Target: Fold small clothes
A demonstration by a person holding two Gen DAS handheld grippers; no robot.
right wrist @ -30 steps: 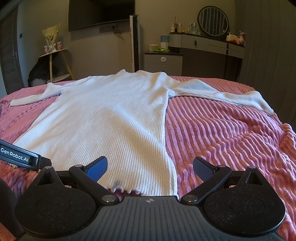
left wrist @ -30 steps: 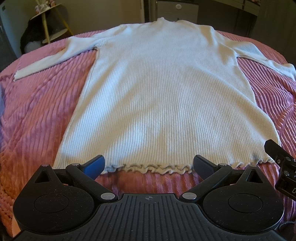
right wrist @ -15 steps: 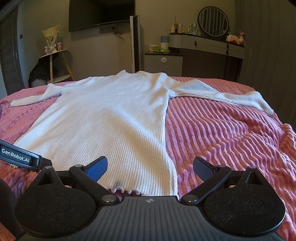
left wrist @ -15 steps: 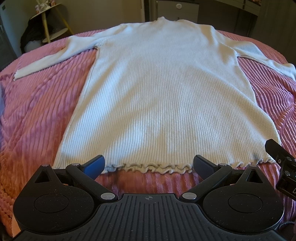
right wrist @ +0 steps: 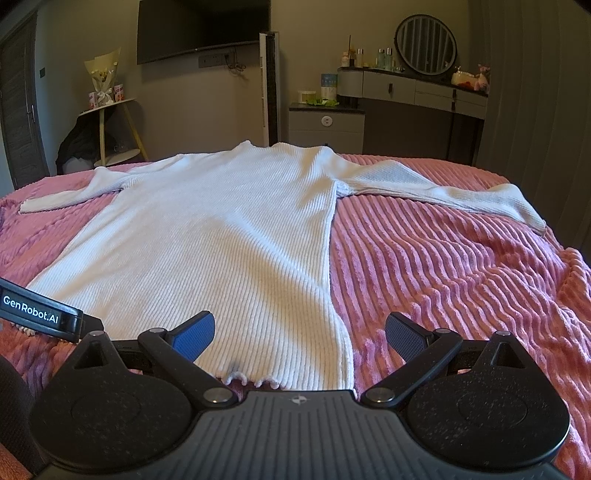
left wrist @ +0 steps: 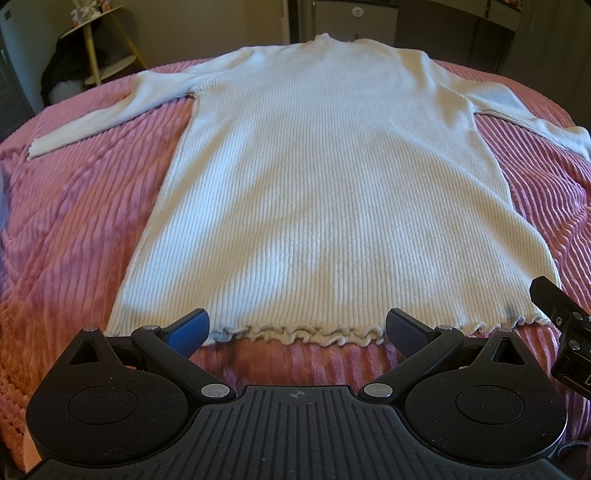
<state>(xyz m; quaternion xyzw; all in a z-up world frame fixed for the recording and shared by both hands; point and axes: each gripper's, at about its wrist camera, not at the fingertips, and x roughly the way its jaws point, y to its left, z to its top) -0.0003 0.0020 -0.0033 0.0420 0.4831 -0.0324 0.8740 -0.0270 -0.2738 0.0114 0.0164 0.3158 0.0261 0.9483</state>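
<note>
A white ribbed long-sleeved knit garment (left wrist: 332,177) (right wrist: 221,236) lies flat on a pink ribbed blanket (left wrist: 74,221), neck away from me, both sleeves spread out. Its ruffled hem (left wrist: 306,334) is closest. My left gripper (left wrist: 295,326) stands open just short of the hem's middle, nothing between its fingers. My right gripper (right wrist: 299,334) is open too, over the hem's right corner (right wrist: 343,380). The right gripper's edge (left wrist: 561,332) shows at the right of the left wrist view.
The pink blanket (right wrist: 443,277) covers a bed. Beyond it stand a small side table with flowers (right wrist: 107,107), a grey nightstand (right wrist: 325,122), a dresser with a round mirror (right wrist: 424,44) and a wall-mounted TV (right wrist: 203,26).
</note>
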